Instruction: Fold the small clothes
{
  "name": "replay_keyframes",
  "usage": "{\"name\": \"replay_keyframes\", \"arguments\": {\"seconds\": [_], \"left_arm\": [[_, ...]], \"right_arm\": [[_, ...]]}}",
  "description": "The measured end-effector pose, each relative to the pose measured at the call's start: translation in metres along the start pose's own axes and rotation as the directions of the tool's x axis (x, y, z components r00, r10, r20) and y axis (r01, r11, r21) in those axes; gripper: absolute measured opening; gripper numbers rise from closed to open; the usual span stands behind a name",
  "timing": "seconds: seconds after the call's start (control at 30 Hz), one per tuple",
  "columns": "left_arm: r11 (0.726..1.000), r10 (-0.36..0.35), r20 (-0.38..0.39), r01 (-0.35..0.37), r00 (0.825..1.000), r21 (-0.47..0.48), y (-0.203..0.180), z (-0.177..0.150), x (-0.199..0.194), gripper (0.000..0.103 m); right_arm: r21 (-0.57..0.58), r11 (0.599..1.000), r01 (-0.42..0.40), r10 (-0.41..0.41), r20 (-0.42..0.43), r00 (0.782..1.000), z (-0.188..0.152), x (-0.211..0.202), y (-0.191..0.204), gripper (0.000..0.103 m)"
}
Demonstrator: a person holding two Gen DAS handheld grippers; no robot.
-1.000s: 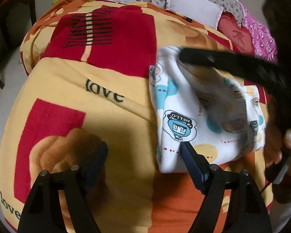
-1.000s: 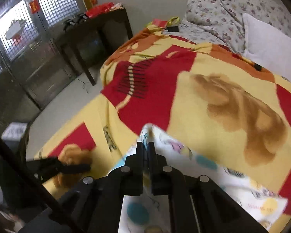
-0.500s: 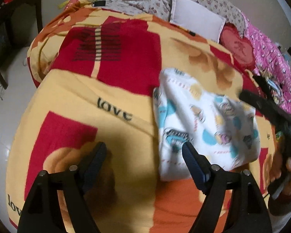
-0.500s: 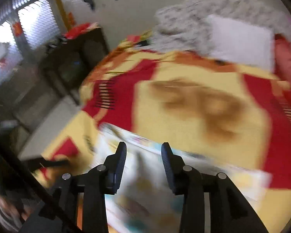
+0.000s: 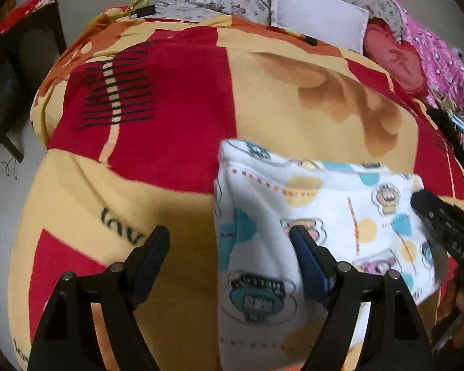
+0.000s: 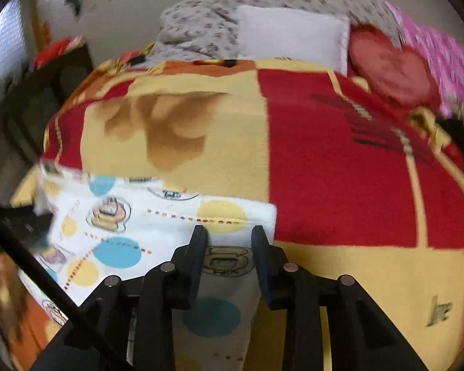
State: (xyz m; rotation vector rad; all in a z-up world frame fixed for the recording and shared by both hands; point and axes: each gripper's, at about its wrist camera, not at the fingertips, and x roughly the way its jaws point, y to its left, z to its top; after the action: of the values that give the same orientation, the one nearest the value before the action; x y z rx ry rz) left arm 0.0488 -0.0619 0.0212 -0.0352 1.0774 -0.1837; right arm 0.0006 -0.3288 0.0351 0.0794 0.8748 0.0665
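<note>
Right hand-held gripper (image 6: pixel 229 232) is hovering over the near right corner of the printed baby garment (image 6: pixel 157 228), jaws part-way apart after just closing a little, gripping nothing. Left hand-held gripper (image 5: pixel 229 241) is gaping wide over the garment's left edge, empty. Garment is lying folded on the bed blanket (image 5: pixel 176 117). Fold step looks just released; next move likely calls for regrasping an edge.

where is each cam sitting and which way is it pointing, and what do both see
Left wrist: sits on the left gripper, angled down over the bed; sees the printed cloth on the blanket; own open fingers show, plus the right gripper at the right edge.
Right wrist: sits on the right gripper, facing toward the bed's head; its jaws, just closing, stand apart over the cloth's corner.
Shared: cloth, blanket, white pillow.
</note>
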Motion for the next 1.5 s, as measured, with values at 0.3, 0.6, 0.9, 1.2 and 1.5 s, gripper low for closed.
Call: {"name": "replay_keyframes", "arguments": {"seconds": [0.3, 0.6, 0.9, 1.2, 1.5], "left_arm": [[0.998, -0.028, 0.028, 0.029, 0.999, -0.049, 0.017, -0.003, -0.021, 0.083], [1.0, 0.027, 0.047, -0.027, 0.999, -0.014, 0.002, 0.004, -0.011, 0.083], [0.998, 0.062, 0.027, -0.061, 0.998, -0.015, -0.002, 0.017, 0.009, 0.085], [0.997, 0.076, 0.05, -0.076, 0.996, 0.001, -0.004, 0.007, -0.009, 0.085], [0.998, 0.061, 0.057, -0.061, 0.997, 0.0, -0.005, -0.007, -0.026, 0.085]], "right_arm": [[0.022, 0.995, -0.094, 0.093, 0.015, 0.996, -0.004, -0.035, 0.014, 0.034], [-0.087, 0.986, -0.14, 0.14, -0.009, 0.99, 0.006, -0.013, 0.074, 0.034], [-0.04, 0.995, -0.093, 0.093, -0.014, 0.996, 0.016, 0.025, 0.071, 0.032], [-0.054, 0.993, -0.108, 0.108, -0.011, 0.994, 0.008, -0.011, 0.076, 0.039], [-0.099, 0.988, -0.117, 0.117, -0.011, 0.993, -0.027, -0.041, 0.087, 0.043]]}}
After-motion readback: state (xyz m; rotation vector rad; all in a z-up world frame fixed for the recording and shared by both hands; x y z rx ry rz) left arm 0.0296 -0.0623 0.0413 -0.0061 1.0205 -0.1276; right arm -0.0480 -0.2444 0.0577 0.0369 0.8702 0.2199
